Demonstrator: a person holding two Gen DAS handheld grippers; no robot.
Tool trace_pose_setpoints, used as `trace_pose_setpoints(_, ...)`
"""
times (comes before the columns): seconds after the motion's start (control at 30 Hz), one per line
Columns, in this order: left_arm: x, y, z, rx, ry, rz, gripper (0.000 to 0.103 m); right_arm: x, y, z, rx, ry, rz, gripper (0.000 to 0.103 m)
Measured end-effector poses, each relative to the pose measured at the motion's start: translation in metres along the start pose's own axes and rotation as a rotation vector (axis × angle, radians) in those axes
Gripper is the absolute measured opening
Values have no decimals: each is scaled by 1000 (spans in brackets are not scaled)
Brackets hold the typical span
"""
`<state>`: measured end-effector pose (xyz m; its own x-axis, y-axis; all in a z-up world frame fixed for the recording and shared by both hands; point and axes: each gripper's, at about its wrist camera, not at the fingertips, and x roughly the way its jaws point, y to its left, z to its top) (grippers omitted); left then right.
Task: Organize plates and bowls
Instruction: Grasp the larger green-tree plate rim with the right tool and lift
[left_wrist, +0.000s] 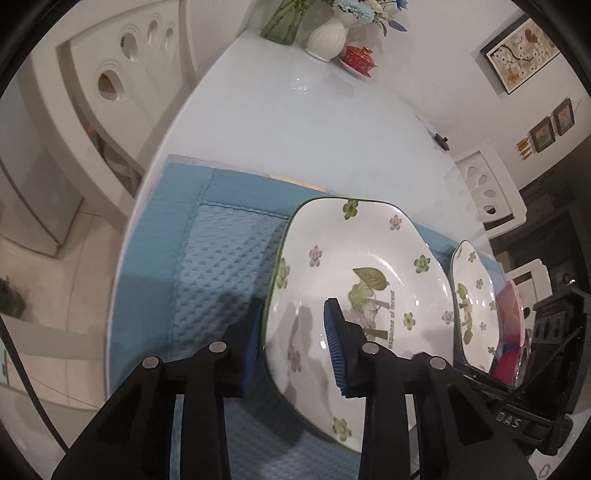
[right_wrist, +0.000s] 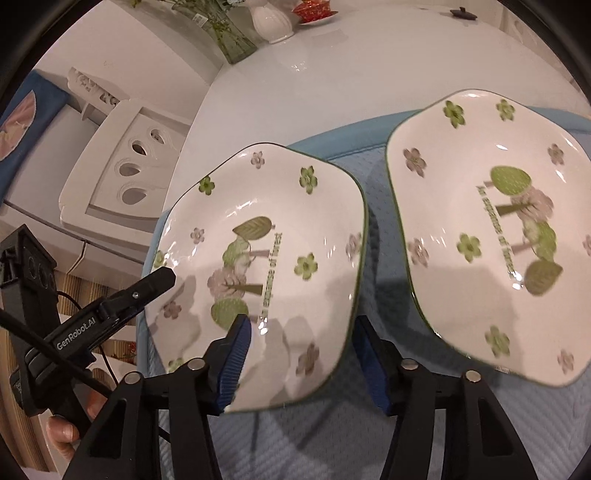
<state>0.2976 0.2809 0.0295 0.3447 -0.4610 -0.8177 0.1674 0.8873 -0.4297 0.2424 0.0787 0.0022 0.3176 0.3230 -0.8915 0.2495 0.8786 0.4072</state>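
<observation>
Two white square plates with green and purple flowers are over a blue mat (right_wrist: 373, 177). The left plate (left_wrist: 354, 273) (right_wrist: 258, 258) is tilted up off the mat, and both grippers straddle its rim. My left gripper (left_wrist: 295, 339) has one blue pad behind the rim and one on the plate's face (left_wrist: 336, 350); whether it clamps is unclear. My right gripper (right_wrist: 299, 354) straddles the near right edge with its pads (right_wrist: 234, 362) apart. The second plate (right_wrist: 495, 229) (left_wrist: 472, 302) lies to the right, slightly blurred. The left gripper's body (right_wrist: 74, 325) shows in the right wrist view.
A white round table (left_wrist: 295, 122) carries the mat. At its far end stand a white vase (left_wrist: 328, 37), a glass vase with stems (left_wrist: 284, 18) and a red lidded bowl (left_wrist: 358, 59). Pink and red bowls (left_wrist: 509, 325) sit right of the plates. White chairs (left_wrist: 110, 74) surround the table.
</observation>
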Motion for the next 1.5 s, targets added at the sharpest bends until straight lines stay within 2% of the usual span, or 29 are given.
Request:
trace_pose_setpoints(0.27, 16, 4, 2, 5, 7, -20, 29, 12, 9, 11, -58, -38, -39, 48)
trace_pose_setpoints(0.4, 15, 3, 1, 15, -14, -20, 29, 16, 18, 8, -151, -45, -84, 48)
trace_pose_setpoints(0.63, 3, -4, -1, 73, -49, -2, 27, 14, 23, 2, -281, -44, -115, 48)
trace_pose_setpoints(0.73, -5, -7, -7, 110, -51, 8, 27, 10, 24, -2, -296, -55, -102, 46)
trace_pose_setpoints(0.9, -26, -8, -21, 122, -90, 9, 26, -1, 25, -10, -335, -57, -77, 46)
trace_pose_setpoints(1.0, -37, -12, -31, 149, -118, 53, 26, -9, 32, -16, -371, -56, -67, 46)
trace_pose_setpoints(1.13, -54, -14, -45, 154, -130, 65, 26, -19, 36, -26, -401, -60, -63, 46)
trace_pose_setpoints(1.5, -138, -43, -100, 164, -226, 91, 26, -89, 59, -73, -506, -112, -32, 46)
